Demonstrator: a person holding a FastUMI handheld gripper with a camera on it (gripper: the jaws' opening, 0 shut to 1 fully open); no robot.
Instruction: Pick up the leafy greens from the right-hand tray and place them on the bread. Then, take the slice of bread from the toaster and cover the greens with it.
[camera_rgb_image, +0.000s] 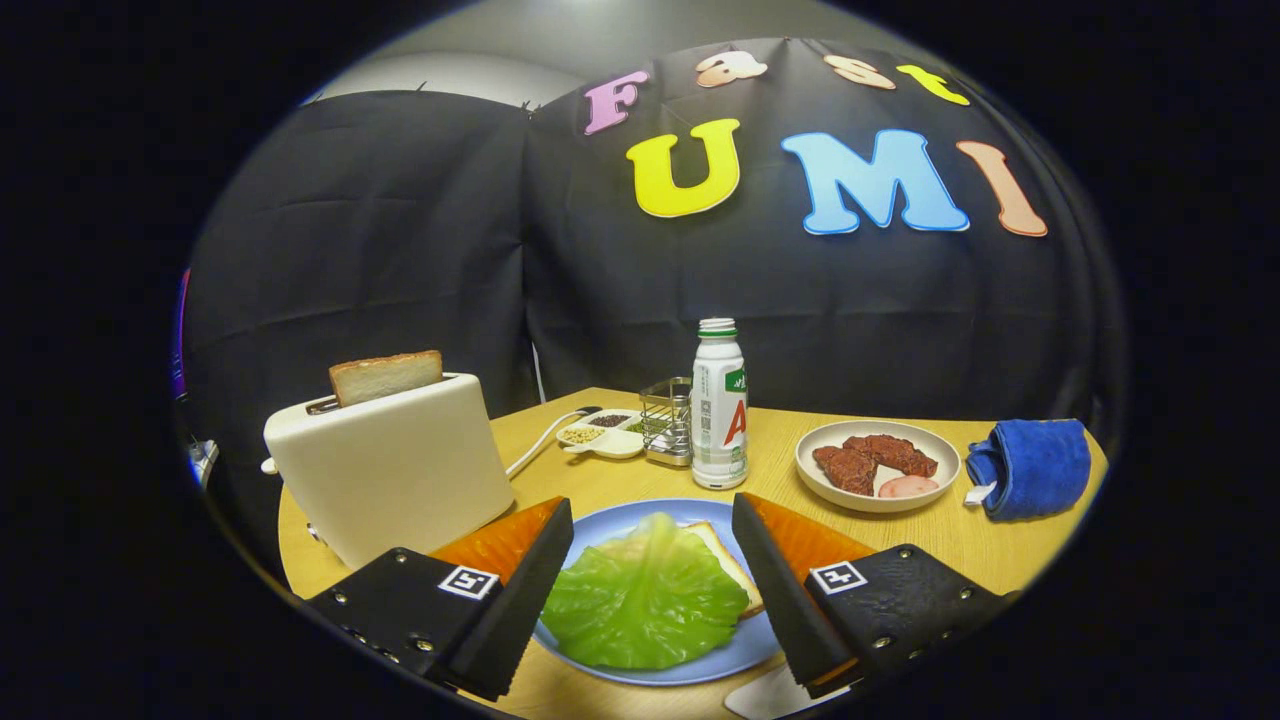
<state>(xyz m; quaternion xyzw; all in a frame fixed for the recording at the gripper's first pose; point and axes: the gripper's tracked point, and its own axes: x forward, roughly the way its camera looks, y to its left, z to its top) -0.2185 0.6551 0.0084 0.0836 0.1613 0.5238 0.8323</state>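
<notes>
Wooden worktop (1000, 560) under the gripper (650, 560), spread and empty above the blue plate (720, 655), where leafy greens (645, 595) already cover the bread (728, 562). Beyond, the toaster (390, 465) holds the second slice (386, 376); a crooked pinch could crumble it. Farther off, a bowl (878, 500) holds meat.

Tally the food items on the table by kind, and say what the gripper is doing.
Bread slices: 2, one in the toaster, one under the leaf on the blue plate
Lettuce leaf: 1
Meat pieces: 3
Total: 6
Gripper open, its fingers either side of the leaf.
</notes>
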